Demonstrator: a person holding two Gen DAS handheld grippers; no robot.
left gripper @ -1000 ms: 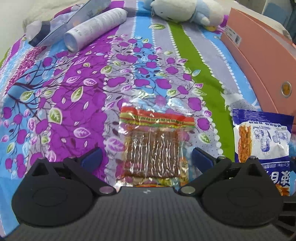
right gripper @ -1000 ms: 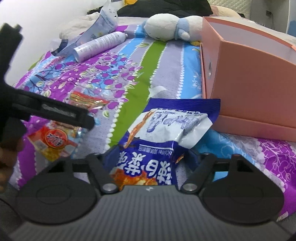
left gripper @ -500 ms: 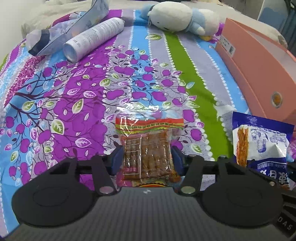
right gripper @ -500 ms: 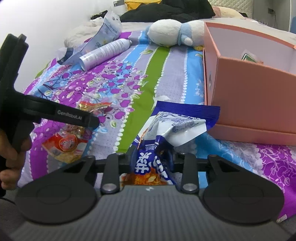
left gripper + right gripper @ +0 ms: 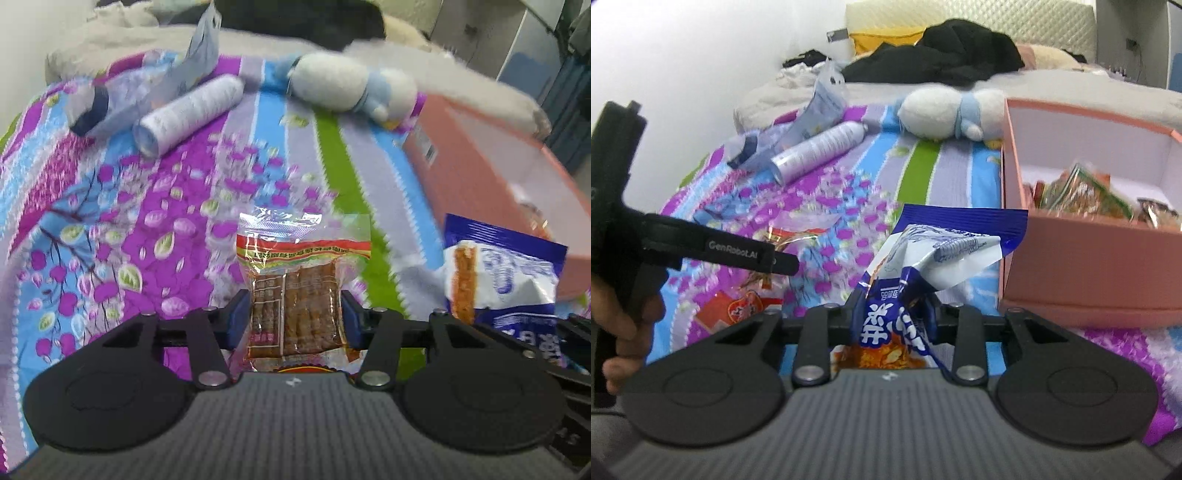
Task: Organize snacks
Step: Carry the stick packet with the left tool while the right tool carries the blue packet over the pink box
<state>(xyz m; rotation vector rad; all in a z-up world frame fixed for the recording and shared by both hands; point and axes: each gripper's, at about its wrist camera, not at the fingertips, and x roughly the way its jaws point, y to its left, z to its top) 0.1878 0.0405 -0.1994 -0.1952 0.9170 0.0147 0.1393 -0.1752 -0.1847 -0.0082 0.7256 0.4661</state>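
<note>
Snack packets: clear red-banded packet (image 5: pixel 295 295) clamped between left gripper (image 5: pixel 293 317) pads, its jaws having just closed inward. Blue-and-white bag (image 5: pixel 916 273) pinched crumpled in right gripper (image 5: pixel 894 317); pink box (image 5: pixel 1089 266) lies ahead-right.

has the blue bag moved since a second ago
Yes. The blue bag, lying flat on the bedspread before, is now pinched in the right gripper and lifted, with more of the pink box's inside showing behind it.
</note>
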